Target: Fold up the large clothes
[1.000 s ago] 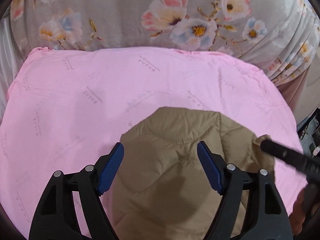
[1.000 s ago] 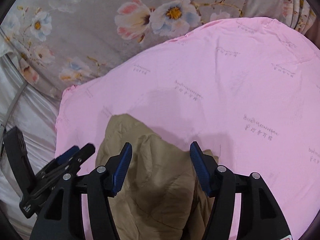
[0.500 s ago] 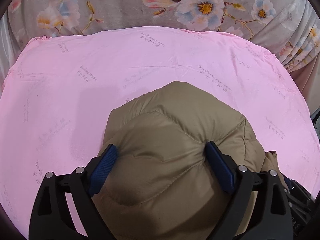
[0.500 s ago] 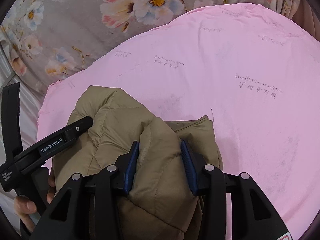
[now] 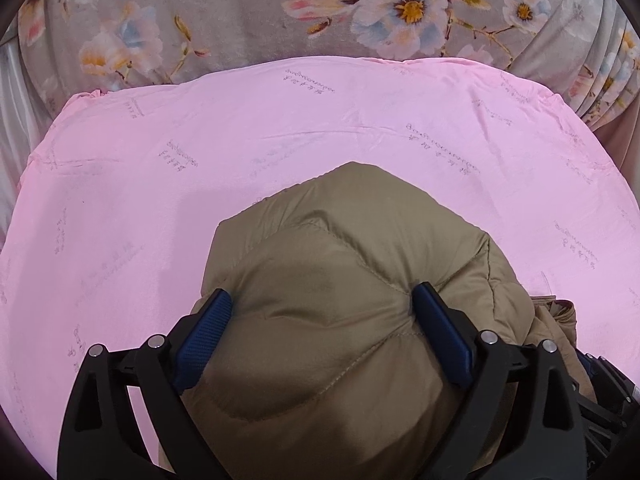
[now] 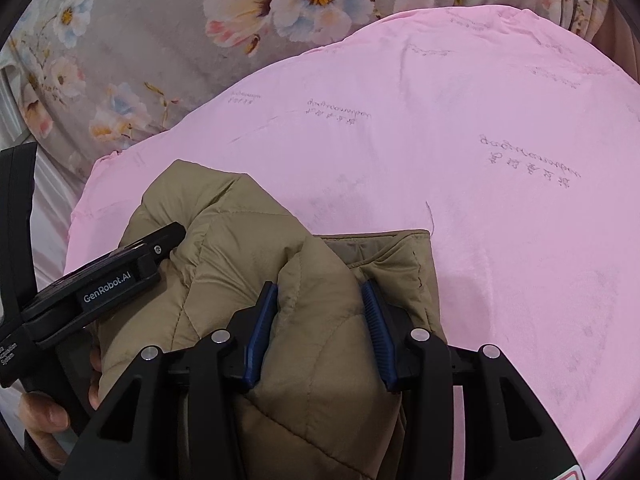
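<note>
On the pink printed cloth (image 5: 360, 128) that covers the work surface we see a bulky khaki quilted puffer jacket (image 5: 344, 272), bunched at the near edge, with grey floral fabric (image 5: 248, 12) behind the cloth. Going left to right: left gripper (image 5: 322, 304), black frame with blue pads (image 5: 204, 332), has both pads pressed into a thick fold of the jacket, jaws wide apart but filled by the padding, so we call it pinching the jacket. In the right wrist view the left gripper's body (image 6: 100, 284) marked GenRobot.AI sits at the left side on top of the jacket (image 6: 224, 248), a bare hand (image 6: 44, 416) under it. Next, right gripper (image 6: 320, 312), blue pads (image 6: 264, 332) closer together, squeezing a raised ridge of the jacket between them. Just right of that grip a flat hem or collar edge (image 6: 400, 256) of the jacket lies on the pink cloth (image 6: 500, 200). Far right is bare pink cloth with faint grey lettering (image 6: 528, 160). We cannot tell which part of the jacket each gripper has.
</note>
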Tool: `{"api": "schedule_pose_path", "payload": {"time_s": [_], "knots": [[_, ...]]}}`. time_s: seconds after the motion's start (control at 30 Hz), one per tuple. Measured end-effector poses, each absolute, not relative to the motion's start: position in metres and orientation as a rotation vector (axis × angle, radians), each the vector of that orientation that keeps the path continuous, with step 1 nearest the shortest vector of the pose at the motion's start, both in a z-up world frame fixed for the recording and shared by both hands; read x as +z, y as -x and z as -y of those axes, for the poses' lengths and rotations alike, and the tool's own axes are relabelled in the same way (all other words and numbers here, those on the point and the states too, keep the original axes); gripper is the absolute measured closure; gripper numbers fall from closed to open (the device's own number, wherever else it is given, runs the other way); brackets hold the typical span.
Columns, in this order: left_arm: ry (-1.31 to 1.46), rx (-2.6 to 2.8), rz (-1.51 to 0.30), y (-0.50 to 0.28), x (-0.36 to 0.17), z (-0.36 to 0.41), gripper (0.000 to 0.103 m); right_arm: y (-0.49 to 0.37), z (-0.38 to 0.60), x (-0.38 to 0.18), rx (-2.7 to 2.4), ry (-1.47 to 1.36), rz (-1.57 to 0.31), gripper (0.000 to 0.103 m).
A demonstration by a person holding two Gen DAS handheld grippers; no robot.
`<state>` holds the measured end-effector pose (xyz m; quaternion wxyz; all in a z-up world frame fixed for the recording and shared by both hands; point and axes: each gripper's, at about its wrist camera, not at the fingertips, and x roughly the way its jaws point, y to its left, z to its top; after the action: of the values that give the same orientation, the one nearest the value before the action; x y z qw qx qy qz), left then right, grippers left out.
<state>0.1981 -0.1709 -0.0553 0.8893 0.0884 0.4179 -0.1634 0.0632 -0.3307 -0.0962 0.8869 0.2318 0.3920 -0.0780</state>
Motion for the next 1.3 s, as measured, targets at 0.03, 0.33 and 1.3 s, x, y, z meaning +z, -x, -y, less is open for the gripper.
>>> {"api": "schedule_pose_path", "payload": {"time_s": [0.03,0.33,1.3], "knots": [[-0.187,-0.338,-0.865,-0.198,-0.056,0.171,0.012,-0.064,0.331,-0.096,-0.162,-0.482,-0.816,0.061],[-0.170,-0.355,-0.852,-0.196,-0.055,0.165,0.011,-0.050,0.340,-0.080,-0.179,-0.529,-0.793,0.057],[-0.126,-0.423,-1.103,-0.063,-0.057,0.055,0.014,0.088,0.236,-0.075,-0.001,-0.344,-1.007,0.084]]}}
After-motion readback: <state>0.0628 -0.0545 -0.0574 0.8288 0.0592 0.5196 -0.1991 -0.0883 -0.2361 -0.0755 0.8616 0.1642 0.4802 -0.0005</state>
